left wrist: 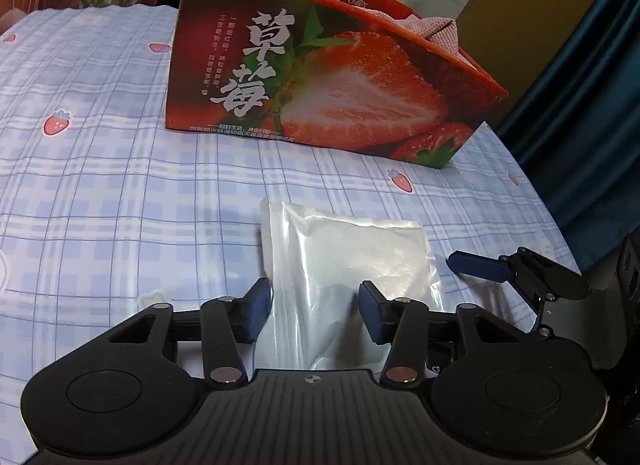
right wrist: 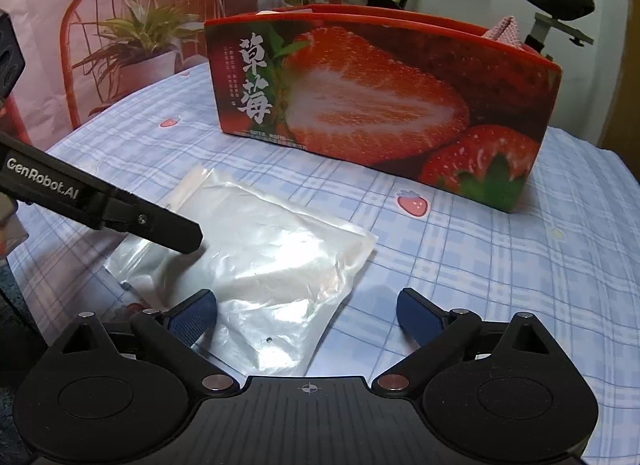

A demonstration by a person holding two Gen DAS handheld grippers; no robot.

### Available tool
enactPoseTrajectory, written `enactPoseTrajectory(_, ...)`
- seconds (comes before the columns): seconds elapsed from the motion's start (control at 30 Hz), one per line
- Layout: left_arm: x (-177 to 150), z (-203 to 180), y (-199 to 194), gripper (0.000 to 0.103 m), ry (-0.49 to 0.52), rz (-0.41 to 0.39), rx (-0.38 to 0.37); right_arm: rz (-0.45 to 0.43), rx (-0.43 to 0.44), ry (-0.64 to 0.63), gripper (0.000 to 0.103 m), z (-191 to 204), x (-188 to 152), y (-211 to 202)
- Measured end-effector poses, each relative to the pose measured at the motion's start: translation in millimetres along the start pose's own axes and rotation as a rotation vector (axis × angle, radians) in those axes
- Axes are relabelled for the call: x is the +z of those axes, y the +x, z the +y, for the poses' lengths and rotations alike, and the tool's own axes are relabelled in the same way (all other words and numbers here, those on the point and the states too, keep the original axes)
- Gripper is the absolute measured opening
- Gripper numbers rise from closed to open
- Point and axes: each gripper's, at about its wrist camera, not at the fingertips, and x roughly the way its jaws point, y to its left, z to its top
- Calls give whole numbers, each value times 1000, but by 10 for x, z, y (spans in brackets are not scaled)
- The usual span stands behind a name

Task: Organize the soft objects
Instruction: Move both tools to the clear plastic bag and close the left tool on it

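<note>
A clear plastic bag (left wrist: 344, 261) with something white inside lies flat on the blue checked cloth; it also shows in the right wrist view (right wrist: 276, 261). My left gripper (left wrist: 314, 305) straddles the bag's near end, jaws open, pads beside it. My right gripper (right wrist: 308, 313) is open, its left pad over the bag's corner; it shows in the left wrist view (left wrist: 480, 267). Behind stands a red strawberry box (left wrist: 320, 77), also in the right wrist view (right wrist: 380, 105), with pink cloth (left wrist: 436, 31) and a pale item inside.
The cloth-covered table (left wrist: 100, 185) ends at the right, by a dark blue curtain (left wrist: 592, 105). An exercise bike (right wrist: 552, 1) stands behind the box. A red chair (right wrist: 132, 37) and potted plants are at the back left.
</note>
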Motion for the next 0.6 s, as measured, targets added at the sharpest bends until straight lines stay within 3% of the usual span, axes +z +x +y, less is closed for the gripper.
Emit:
enactPoseTrajectory(0.1,-8,16,-6,48,-7,-4,-10,-2,4,1,97,-11,0,3)
enactPoseTrajectory(0.33,-31,44,-26,48,-18,-11,-20,-10,47,6,81,-3,40,6)
enactPoseTrajectory(0.37,-33,52,-26,44,-23,-9,-27,-15,64,10,77,-5,39,-3)
enactPoseTrajectory(0.5,-57,55,3,33,-42,13,-83,-12,94,19,77,20,71,1)
enactPoseTrajectory(0.6,-73,51,15,33,-43,15,-90,-19,122,48,77,-14,93,7)
